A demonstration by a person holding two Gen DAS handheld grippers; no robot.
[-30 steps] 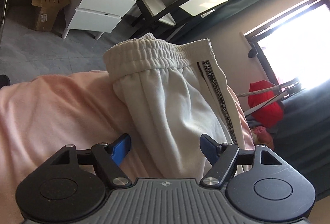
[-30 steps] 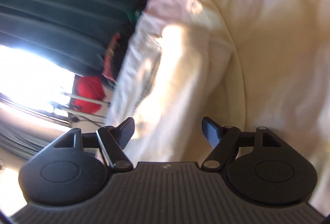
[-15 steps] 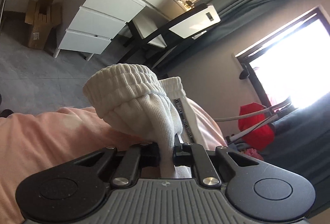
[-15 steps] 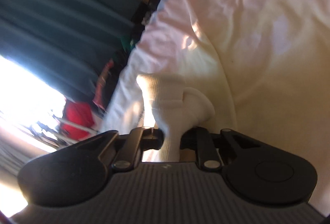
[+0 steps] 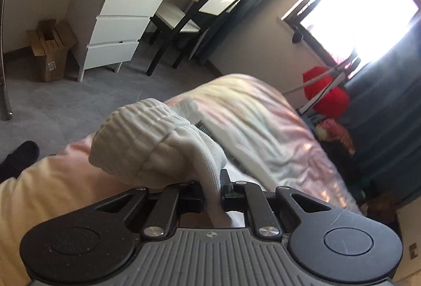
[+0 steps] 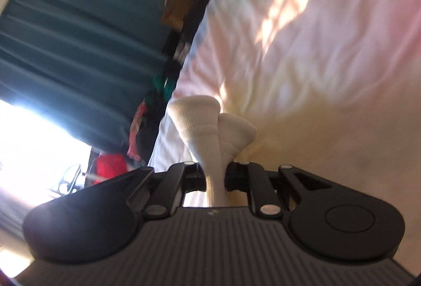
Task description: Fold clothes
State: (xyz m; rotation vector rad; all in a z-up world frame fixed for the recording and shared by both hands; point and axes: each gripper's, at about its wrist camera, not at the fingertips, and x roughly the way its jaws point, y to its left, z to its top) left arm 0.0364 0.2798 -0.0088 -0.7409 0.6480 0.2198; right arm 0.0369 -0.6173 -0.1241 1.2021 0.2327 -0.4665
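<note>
White sweatpants (image 5: 158, 138) with an elastic ribbed waistband lie on a pink bedspread (image 5: 263, 112). My left gripper (image 5: 212, 192) is shut on the waistband end, which bunches up above the jaws. My right gripper (image 6: 215, 178) is shut on a ribbed cuff of the same white sweatpants (image 6: 210, 125), which sticks up between the jaws over the pink bedspread (image 6: 329, 49). The stretch of pants between the two grips is hidden.
A white drawer unit (image 5: 118, 30), a black-and-white chair (image 5: 200, 12) and a cardboard box (image 5: 50, 49) stand on the grey floor beyond the bed. A red bundle (image 5: 326, 94) and teal curtains (image 6: 79, 23) are by the bright window.
Both grippers were open over the flat pants a second ago. Both have closed on the fabric and lifted it; the views have swung and the bed has dropped lower.
</note>
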